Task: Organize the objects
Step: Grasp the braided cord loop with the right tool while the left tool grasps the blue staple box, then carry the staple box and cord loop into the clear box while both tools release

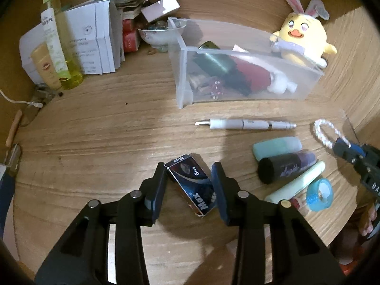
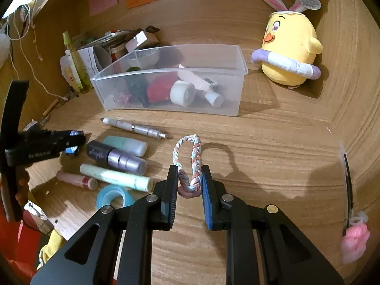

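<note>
One clear bin (image 2: 166,109) on surface (image 2: 273,142), holding red tube (image 2: 159,90), white caps, dark bottle. Right hand-held gripper (image 2: 190,180) clamped on braided loop (image 2: 187,163). Left hand-held gripper (image 1: 190,178) part-open around small box (image 1: 192,185), grip unclear.

Warm, fairly dim indoor light falls from above, casting soft shadows on the wooden desk (image 1: 99,137), while fisheye distortion bends and darkens every frame edge.

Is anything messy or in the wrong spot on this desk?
Yes. A pen, cosmetic tubes and a tape roll lie loose on the desk in front of the clear bin, not in it. At the back left, papers and boxes sit in an untidy heap. Nothing looks spilled or broken.
</note>
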Motion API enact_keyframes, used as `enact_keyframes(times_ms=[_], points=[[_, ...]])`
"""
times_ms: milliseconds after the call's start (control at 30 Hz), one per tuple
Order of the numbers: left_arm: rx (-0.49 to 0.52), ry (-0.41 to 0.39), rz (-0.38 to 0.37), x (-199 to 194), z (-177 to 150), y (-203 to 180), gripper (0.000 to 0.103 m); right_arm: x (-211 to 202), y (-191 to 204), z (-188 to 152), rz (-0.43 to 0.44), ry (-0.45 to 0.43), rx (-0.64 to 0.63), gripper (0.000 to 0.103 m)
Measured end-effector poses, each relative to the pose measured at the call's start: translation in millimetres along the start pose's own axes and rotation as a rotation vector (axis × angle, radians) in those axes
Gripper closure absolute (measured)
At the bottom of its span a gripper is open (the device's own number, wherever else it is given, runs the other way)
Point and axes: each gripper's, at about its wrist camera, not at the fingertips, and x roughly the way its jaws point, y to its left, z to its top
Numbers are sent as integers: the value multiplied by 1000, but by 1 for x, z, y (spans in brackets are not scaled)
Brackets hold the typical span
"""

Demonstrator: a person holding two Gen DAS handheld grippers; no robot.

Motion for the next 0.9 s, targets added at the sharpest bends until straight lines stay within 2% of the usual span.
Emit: enact_keyframes(times_ms=[33,100,333,467,500,567,600,633,900], points=[[0,0,6,-2,-1,-1,52,1,0,2,4,0,-1,86],[-7,10,14,-2,-3,0,42,2,1,3,8,1,-4,86],[10,15,71,-4,-11,-1,41,6,2,7,33,0,-8,86],[6,5,78,-6,-13,1,41,5,1,9,39,-7,-6,86],[2,0,80,-6,-13,2,46,5,0,9,40,-10,-6,86],[6,-8,83,-7,-13,0,60,4,0,11,38,-17,-3,86],[11,-7,80,-7,-12,-1,71,3,-1,12,38,-21,-2,86],[17,-7,81,-7,-11,-3,76,3,-1,14,37,-25,-1,86],[35,-45,108,0,2,-5,76,-1,5,30,53,-61,-8,86]])
